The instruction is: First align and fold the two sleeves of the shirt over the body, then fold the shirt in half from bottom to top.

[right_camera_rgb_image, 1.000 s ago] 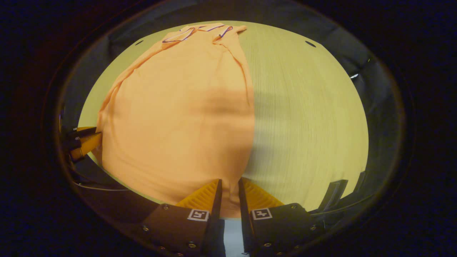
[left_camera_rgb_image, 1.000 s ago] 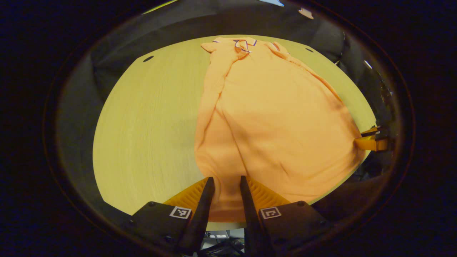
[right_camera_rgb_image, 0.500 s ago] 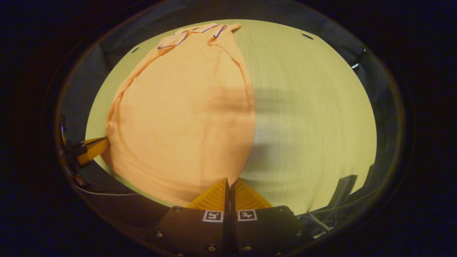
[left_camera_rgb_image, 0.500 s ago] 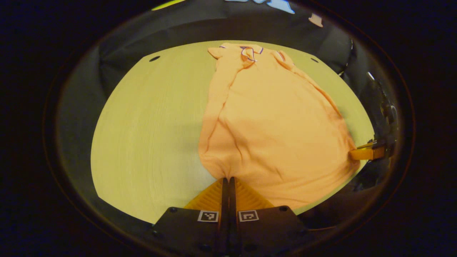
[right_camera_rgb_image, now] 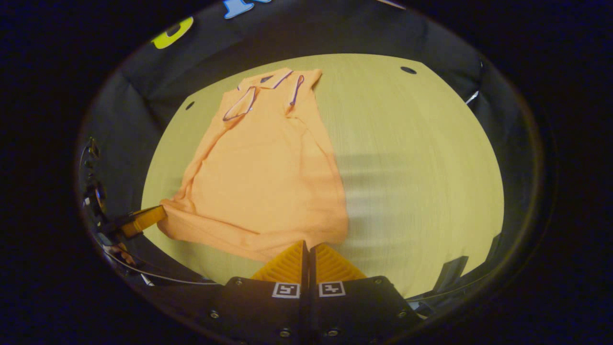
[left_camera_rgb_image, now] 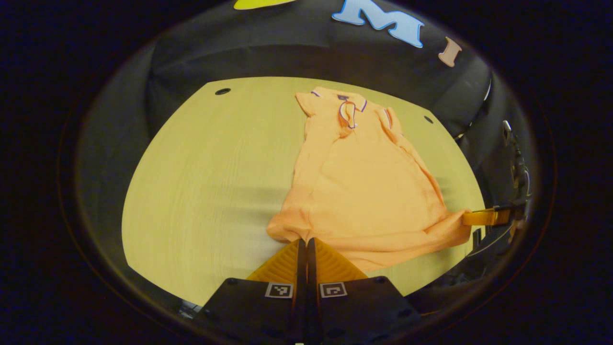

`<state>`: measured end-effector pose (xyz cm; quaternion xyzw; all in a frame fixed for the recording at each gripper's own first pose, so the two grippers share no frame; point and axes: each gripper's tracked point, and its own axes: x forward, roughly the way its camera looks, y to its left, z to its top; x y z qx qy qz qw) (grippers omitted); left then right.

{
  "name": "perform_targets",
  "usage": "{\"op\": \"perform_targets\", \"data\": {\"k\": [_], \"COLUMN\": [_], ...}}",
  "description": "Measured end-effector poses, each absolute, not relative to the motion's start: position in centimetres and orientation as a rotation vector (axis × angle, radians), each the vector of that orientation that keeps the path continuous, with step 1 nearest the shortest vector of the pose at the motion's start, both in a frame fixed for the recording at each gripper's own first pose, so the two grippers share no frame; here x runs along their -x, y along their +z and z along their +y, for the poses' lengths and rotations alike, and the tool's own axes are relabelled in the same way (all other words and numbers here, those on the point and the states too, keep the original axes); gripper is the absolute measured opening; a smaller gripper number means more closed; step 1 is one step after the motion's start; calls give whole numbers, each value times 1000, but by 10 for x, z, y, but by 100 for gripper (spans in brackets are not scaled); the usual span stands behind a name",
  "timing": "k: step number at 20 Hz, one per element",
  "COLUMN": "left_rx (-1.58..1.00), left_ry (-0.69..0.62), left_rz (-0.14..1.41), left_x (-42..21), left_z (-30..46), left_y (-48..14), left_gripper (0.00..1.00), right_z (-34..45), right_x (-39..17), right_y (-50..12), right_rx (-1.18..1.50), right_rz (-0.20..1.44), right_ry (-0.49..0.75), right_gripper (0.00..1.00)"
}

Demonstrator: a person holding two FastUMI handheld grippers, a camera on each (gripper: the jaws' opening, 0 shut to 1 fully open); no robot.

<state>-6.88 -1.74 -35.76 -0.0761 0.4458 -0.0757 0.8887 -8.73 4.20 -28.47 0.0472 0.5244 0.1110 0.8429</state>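
Pale wood worktop (left_camera_rgb_image: 201, 191) carries the orange shirt (left_camera_rgb_image: 364, 187), lying lengthwise, collar (left_camera_rgb_image: 348, 106) at the far end, both sleeves already folded in over the body, bottom hem nearest the grippers and bunched up off the surface. Left gripper (left_camera_rgb_image: 302, 242) has its jaws clenched on the hem's left corner; right gripper (right_camera_rgb_image: 307, 245) has its jaws clenched on the right corner. In the left gripper view the right gripper's tip touches the hem at the far right edge.
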Motion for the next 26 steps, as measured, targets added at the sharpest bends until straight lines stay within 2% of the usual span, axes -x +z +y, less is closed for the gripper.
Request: {"op": "perform_targets", "data": {"k": [21, 26], "left_rx": [142, 120], "left_ry": [-186, -200], "left_rz": [660, 629], "left_x": [-193, -246], "left_z": [-16, -21], "left_y": [-243, -231], "left_gripper": [6, 6], "right_z": [50, 50], "right_x": [-159, -210], "right_y": [-152, -143], "right_rx": [-112, -124], "right_rz": [785, 749], "right_ry": [264, 246], "right_gripper": [0, 0]}}
